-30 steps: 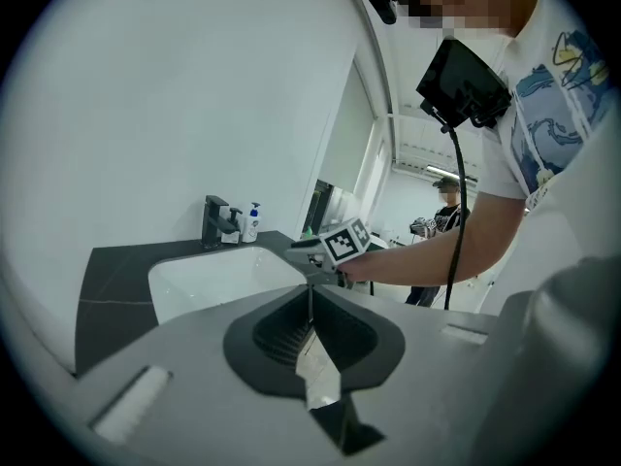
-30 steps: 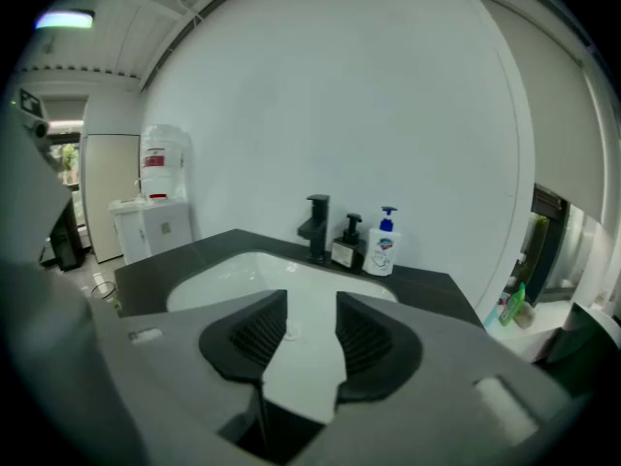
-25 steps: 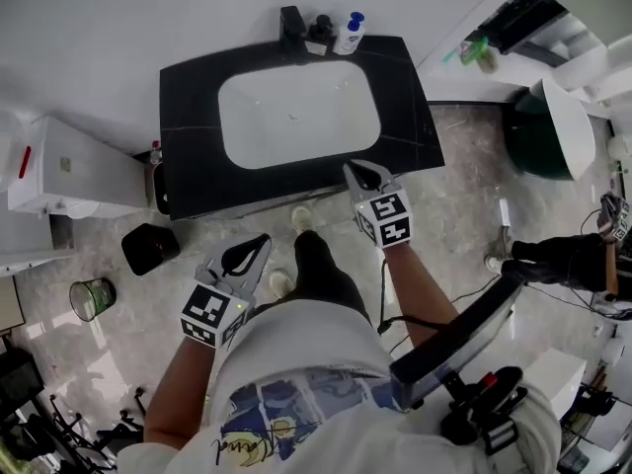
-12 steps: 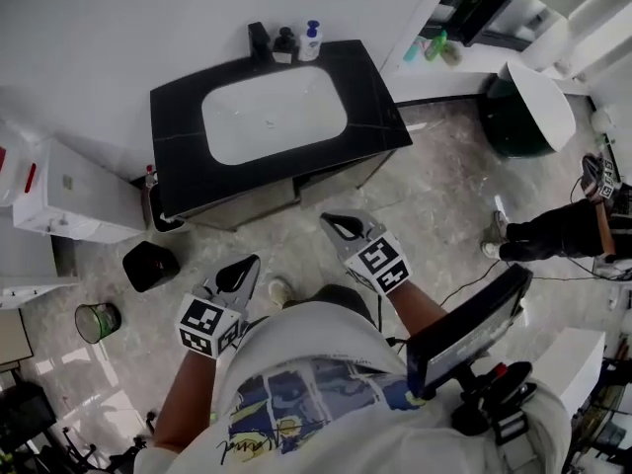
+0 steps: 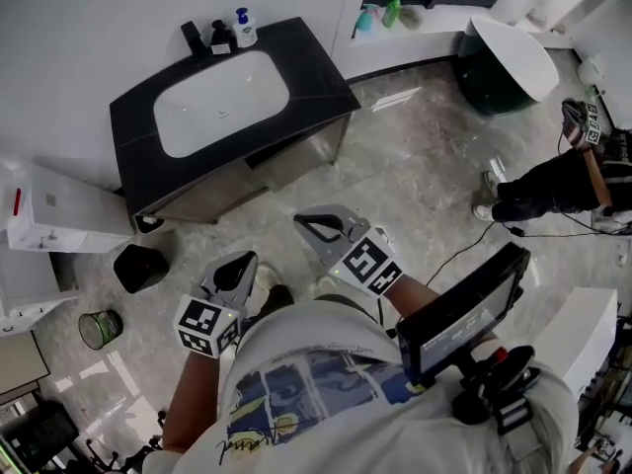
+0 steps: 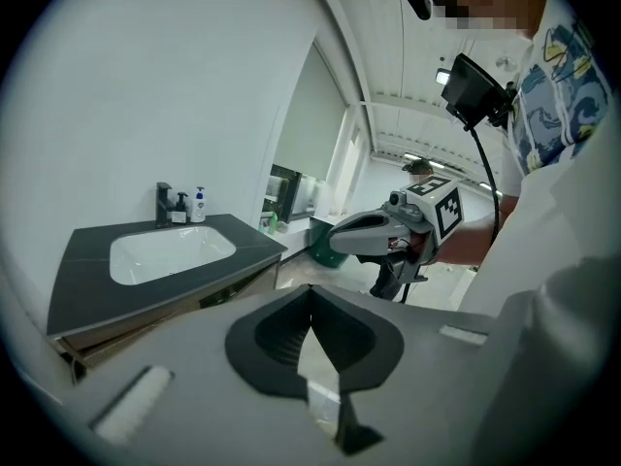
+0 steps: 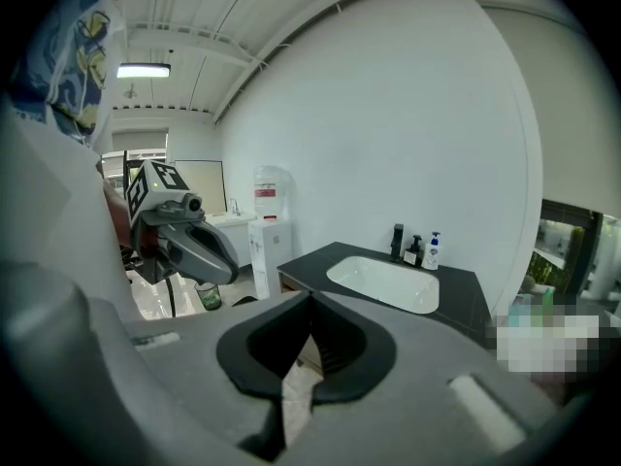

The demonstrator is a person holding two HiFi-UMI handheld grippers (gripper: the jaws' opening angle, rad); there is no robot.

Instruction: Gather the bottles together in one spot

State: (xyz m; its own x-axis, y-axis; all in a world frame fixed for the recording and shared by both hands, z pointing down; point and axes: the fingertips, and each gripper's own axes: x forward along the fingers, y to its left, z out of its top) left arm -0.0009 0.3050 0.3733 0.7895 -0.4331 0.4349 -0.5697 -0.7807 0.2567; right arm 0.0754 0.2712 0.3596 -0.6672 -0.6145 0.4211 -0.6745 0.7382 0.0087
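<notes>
- Black counter [image 5: 326, 87] with a white sink [image 5: 222, 102] set in it, against the wall. Person stands on open floor, well apart from it
- Two bottles at the back edge: a dark bottle [image 5: 219, 38] and a white bottle [image 5: 243, 30] with a blue cap. They stand upright, just beside each other, with the tap [image 5: 192, 38] at their left
- Further small bottle shapes on a ledge [image 5: 380, 16] right of the counter, too small to identify
- Left gripper [image 5: 235, 270]: jaws closed together, nothing between them
- Right gripper [image 5: 318, 227]: jaws closed together, holding nothing
- Stage, as a judgement: the counter pair already sits in one spot. This fits a finished gathering with the person clear of it. It equally fits a walk-up, if the ledge items count as bottles
- Handling: any grip on these wants the jaws spread before the reach. Take the bottle low on the body, since the pump top looks easy to tip
- Edges: the bottles are hemmed in by wall behind, tap beside and basin in front, so access is over the sink. The counter's front corner juts toward the walkway
- Room: floor is wide and bare between person and counter
- Left side holds a white cabinet [image 5: 59, 210], a black bin [image 5: 138, 267] and a small cup [image 5: 99, 328]
- Right side has a cable [image 5: 464, 255] on the floor and another person's sleeve [image 5: 548, 186]. A green tub [image 5: 494, 82] stands beyond
</notes>
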